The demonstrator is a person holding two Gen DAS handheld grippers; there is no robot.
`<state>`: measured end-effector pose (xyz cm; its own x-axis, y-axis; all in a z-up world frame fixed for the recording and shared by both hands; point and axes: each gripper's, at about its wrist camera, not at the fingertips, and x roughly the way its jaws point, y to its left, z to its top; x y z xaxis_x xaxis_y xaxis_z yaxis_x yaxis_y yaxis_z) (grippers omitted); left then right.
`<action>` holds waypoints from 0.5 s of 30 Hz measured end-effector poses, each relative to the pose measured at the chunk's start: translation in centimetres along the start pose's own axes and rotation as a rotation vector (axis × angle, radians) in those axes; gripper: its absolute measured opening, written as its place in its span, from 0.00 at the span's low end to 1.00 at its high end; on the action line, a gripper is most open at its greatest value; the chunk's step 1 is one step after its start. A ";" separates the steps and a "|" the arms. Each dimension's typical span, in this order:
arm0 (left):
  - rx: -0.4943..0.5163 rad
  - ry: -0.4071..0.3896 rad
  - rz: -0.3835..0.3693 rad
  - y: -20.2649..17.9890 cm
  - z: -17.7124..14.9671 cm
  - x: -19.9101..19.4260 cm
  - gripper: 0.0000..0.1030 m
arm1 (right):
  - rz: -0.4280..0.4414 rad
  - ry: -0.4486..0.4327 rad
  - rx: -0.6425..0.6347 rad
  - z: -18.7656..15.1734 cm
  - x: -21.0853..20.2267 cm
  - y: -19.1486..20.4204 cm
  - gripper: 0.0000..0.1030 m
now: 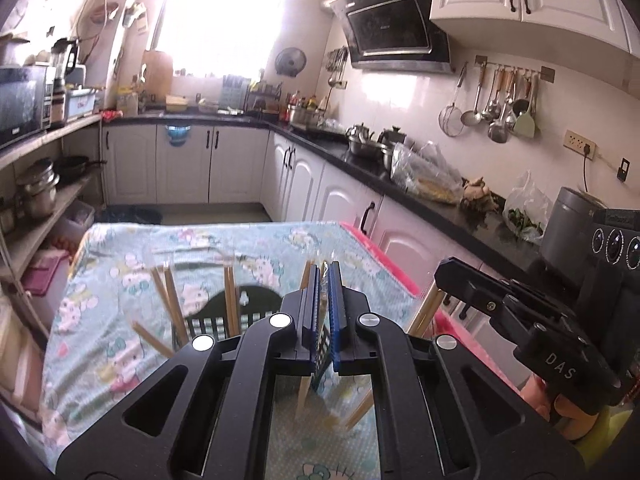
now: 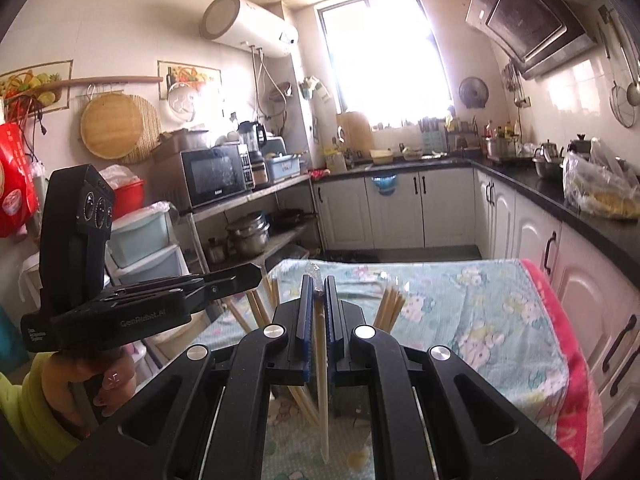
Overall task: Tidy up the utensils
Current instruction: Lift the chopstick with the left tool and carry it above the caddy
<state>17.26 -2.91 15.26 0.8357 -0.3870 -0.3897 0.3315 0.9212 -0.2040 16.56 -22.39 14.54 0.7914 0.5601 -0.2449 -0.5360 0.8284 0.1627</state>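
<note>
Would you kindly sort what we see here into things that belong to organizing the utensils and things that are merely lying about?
Belongs to the job:
- chopsticks
- black slotted holder
- wrapped chopstick clamped in the right gripper
- left gripper, shut on the holder's rim

Lying about:
- microwave
- pots
- hanging ladles
- plastic bags

A bright window (image 2: 386, 56) floods the narrow kitchen with glare. White cabinets (image 1: 236, 164) under a dark countertop (image 1: 404, 184) run along the far wall and one side, below a black range hood (image 1: 394, 24) and pale wall tiles (image 1: 424, 100). Opposite, open shelves (image 2: 256, 196) carry a microwave (image 2: 214, 176). A white water heater (image 2: 250, 26) hangs near the ceiling. A cartoon-printed cloth (image 2: 480, 320) covers the table.
</note>
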 end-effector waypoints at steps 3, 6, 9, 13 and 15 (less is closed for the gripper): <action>0.008 -0.029 0.000 -0.1 1.0 -0.5 0.02 | -0.003 -0.026 -0.006 1.0 -0.2 0.0 0.06; 0.014 -0.057 0.002 -0.1 2.1 -1.0 0.02 | -0.006 -0.049 -0.012 2.0 -0.3 0.1 0.06; 0.015 -0.079 0.006 0.0 3.1 -1.3 0.02 | -0.007 -0.073 -0.021 2.9 -0.5 0.0 0.06; 0.009 -0.100 0.015 0.4 4.0 -1.4 0.02 | -0.009 -0.098 -0.026 4.0 -0.4 0.2 0.06; 0.006 -0.112 0.022 0.7 4.5 -1.4 0.02 | -0.007 -0.105 -0.029 4.6 -0.2 0.2 0.06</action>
<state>18.27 -1.55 19.75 0.8863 -0.3602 -0.2911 0.3152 0.9297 -0.1907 17.70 -22.34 18.98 0.8206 0.5532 -0.1439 -0.5379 0.8325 0.1330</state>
